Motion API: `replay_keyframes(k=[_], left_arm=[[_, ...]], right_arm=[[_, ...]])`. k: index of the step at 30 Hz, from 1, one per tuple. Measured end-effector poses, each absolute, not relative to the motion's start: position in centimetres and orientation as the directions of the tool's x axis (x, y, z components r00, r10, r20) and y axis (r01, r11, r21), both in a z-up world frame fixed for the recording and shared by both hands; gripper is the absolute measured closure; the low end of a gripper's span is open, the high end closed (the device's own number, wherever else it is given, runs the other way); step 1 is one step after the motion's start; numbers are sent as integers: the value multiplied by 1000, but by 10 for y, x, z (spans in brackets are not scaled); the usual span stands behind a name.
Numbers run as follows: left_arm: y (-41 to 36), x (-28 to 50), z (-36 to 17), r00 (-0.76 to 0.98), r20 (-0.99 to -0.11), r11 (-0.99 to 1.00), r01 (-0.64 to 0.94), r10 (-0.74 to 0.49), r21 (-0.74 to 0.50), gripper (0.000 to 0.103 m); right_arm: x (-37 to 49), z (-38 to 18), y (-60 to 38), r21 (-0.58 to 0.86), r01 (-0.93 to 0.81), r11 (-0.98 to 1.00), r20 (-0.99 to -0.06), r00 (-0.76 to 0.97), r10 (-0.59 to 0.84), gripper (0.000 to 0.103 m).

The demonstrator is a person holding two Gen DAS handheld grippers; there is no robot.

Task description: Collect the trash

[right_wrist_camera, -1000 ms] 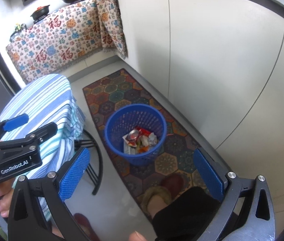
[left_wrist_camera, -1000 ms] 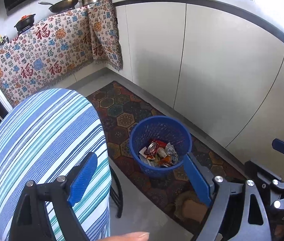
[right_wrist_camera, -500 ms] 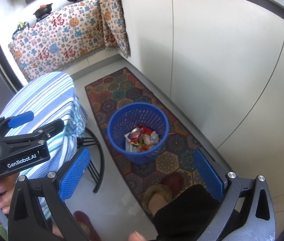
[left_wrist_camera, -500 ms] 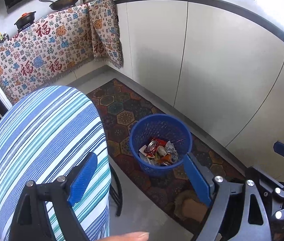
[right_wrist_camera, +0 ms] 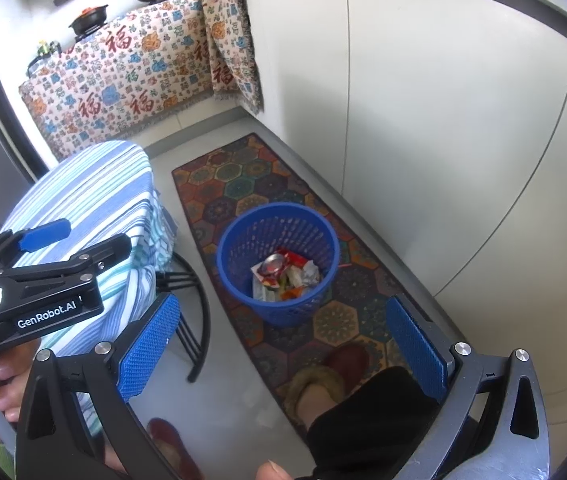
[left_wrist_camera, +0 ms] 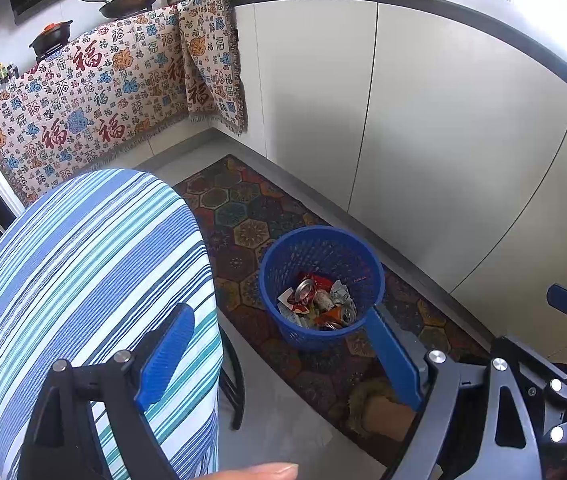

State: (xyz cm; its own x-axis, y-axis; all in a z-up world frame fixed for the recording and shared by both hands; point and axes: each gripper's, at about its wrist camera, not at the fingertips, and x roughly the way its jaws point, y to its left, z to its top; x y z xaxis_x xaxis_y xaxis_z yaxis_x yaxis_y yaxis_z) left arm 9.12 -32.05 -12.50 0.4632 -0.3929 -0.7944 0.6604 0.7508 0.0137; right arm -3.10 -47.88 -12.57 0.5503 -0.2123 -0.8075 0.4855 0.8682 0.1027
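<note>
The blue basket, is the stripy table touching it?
Apart. The right wrist view shows bare floor and rug between the blue basket and the striped table.

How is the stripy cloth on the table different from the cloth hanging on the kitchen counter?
The striped tablecloth has plain blue, teal and white stripes; the counter cloth is cream, with red characters and blue and orange flowers. The striped tablecloth lies over a small round table near the blue basket; the counter cloth hangs down the cabinet fronts and has a fringe along its bottom edge. Nothing sits on the striped tablecloth; pans stand above the counter cloth. Both are draped covers.
</note>
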Motion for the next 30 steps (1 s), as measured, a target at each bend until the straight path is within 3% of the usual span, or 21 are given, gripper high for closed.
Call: replay_keyframes(k=[30], left_arm=[[-326,93,-131,456,-802,755,656,-386,10,14]], right_arm=[[-30,-127,-480,102,480,871,-811,547,-207,0]])
